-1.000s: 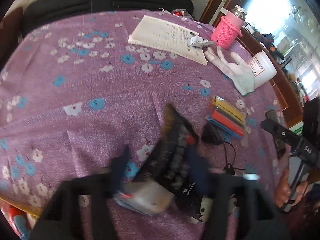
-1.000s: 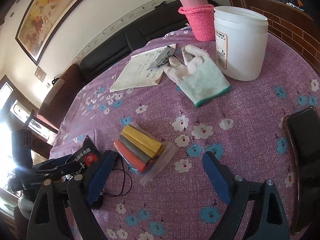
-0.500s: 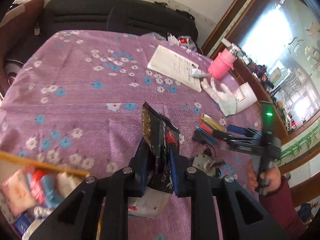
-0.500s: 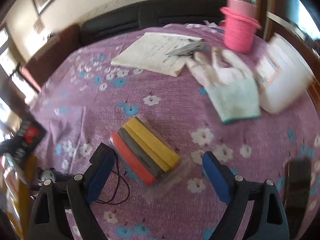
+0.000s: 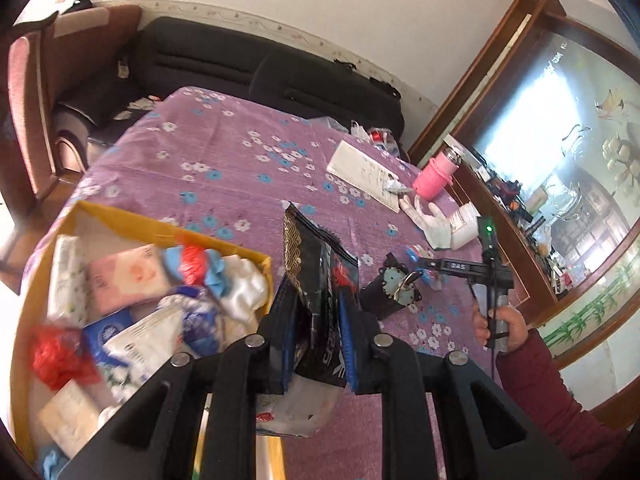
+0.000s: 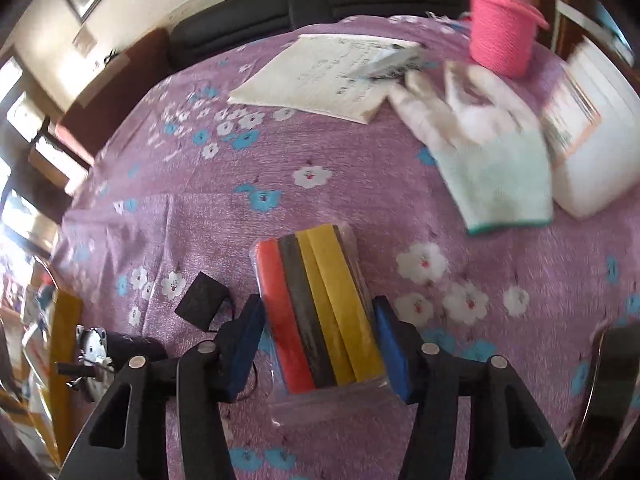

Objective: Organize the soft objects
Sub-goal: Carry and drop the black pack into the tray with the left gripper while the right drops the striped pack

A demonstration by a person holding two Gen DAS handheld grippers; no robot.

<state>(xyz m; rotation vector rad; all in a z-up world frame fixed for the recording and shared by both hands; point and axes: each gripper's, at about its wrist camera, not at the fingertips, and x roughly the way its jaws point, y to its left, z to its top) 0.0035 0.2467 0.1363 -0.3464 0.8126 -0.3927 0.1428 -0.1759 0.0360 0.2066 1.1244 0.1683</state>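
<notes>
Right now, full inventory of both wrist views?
black packet: 1, black and red, held above table beside box
yellow box: 1, left edge, full of soft packs
sponge pack: 1, red, grey, yellow strips, between right jaws
glove: 1, white, far right
notepad: 1, white, far side
pink flask: 1, far right
white jar: 1, beside glove
tablecloth: purple, floral
left gripper: jaws shut on packet
right gripper: jaws closing around pack

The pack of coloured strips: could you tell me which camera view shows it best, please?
The right wrist view: the pack of coloured strips lies close and whole between the closing right gripper. The left wrist view shows almost nothing of it.
</notes>
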